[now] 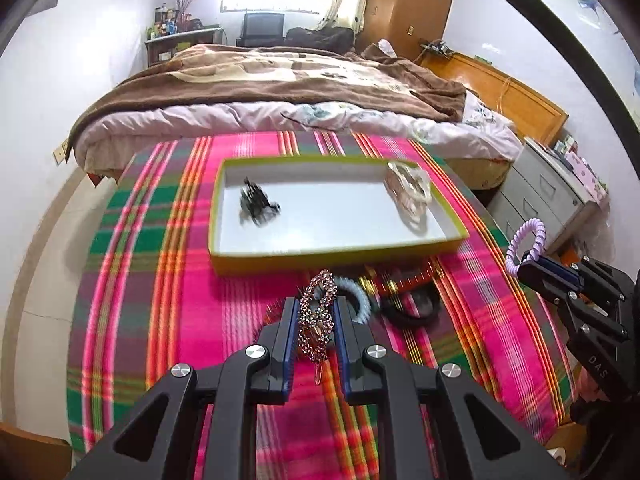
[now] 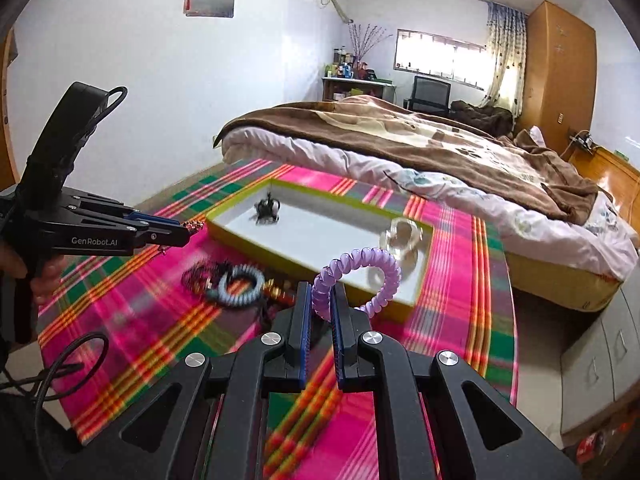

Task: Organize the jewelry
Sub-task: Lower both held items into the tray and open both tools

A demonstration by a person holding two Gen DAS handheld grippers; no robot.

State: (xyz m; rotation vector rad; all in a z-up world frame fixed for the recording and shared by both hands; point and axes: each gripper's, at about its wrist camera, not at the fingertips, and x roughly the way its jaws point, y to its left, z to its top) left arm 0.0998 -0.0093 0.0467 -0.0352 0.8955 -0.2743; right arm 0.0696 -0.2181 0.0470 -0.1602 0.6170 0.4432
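Observation:
My left gripper [image 1: 316, 306] is shut on a rhinestone hair clip [image 1: 318, 316], held above the plaid cloth in front of the tray; it also shows in the right wrist view [image 2: 188, 228]. My right gripper [image 2: 320, 292] is shut on a purple spiral hair tie [image 2: 360, 276], also seen at the right edge of the left wrist view [image 1: 526, 246]. The white tray with a yellow-green rim [image 1: 332, 254] holds a black claw clip [image 1: 256, 202] at its left and pale clear clips [image 1: 412, 196] at its right.
On the plaid tablecloth [image 1: 168, 264] before the tray lie a light-blue spiral tie [image 2: 240, 284], a black hair band [image 1: 412, 312] and red-gold pieces [image 1: 384, 284]. A bed [image 1: 280, 92] stands behind the table, grey drawers [image 1: 548, 200] at its right.

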